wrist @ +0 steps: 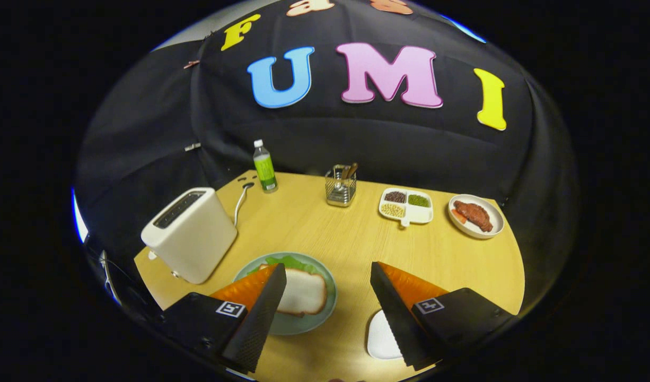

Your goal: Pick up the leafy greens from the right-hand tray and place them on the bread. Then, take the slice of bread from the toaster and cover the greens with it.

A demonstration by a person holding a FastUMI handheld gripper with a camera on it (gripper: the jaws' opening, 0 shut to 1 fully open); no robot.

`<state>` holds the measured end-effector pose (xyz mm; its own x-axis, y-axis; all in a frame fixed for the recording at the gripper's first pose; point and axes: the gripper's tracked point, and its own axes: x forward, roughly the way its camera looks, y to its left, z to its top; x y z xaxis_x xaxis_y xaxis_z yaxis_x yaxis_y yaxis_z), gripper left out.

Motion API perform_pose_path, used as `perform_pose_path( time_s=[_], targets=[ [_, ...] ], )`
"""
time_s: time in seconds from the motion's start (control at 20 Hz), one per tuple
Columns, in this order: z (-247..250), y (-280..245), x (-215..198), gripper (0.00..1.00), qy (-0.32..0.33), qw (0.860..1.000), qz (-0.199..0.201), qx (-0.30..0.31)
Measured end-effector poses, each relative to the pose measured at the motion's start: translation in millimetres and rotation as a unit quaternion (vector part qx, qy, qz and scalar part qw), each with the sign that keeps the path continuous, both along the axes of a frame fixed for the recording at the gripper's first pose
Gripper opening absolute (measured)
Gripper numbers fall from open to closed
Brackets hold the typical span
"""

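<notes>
White bread slice (302,292) covers lettuce (289,261) on green plate (325,278) near table's (357,249) front edge; gripper (328,276) wide open, empty.

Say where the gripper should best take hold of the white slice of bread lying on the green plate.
Probably across its crust edges from above: the white slice of bread lies flat on the green plate over green lettuce. The gripper is open, one finger overlapping the slice.
</notes>
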<state>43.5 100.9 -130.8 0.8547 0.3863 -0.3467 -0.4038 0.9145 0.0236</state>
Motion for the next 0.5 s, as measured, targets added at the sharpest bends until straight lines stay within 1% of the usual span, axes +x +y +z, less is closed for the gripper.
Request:
perform_pose_path(
  time_s=[0.15, 0.3, 0.5],
  targets=[
    [49.6, -21.8, -9.3, 0.99, -0.061, 0.998, -0.025, 0.006],
    [82.3, -37.1, -21.5, 0.99, -0.096, 0.994, -0.059, 0.0],
    [119.2, -49.5, -43.6, 0.99, -0.139, 0.984, -0.11, 0.001]
  ],
)
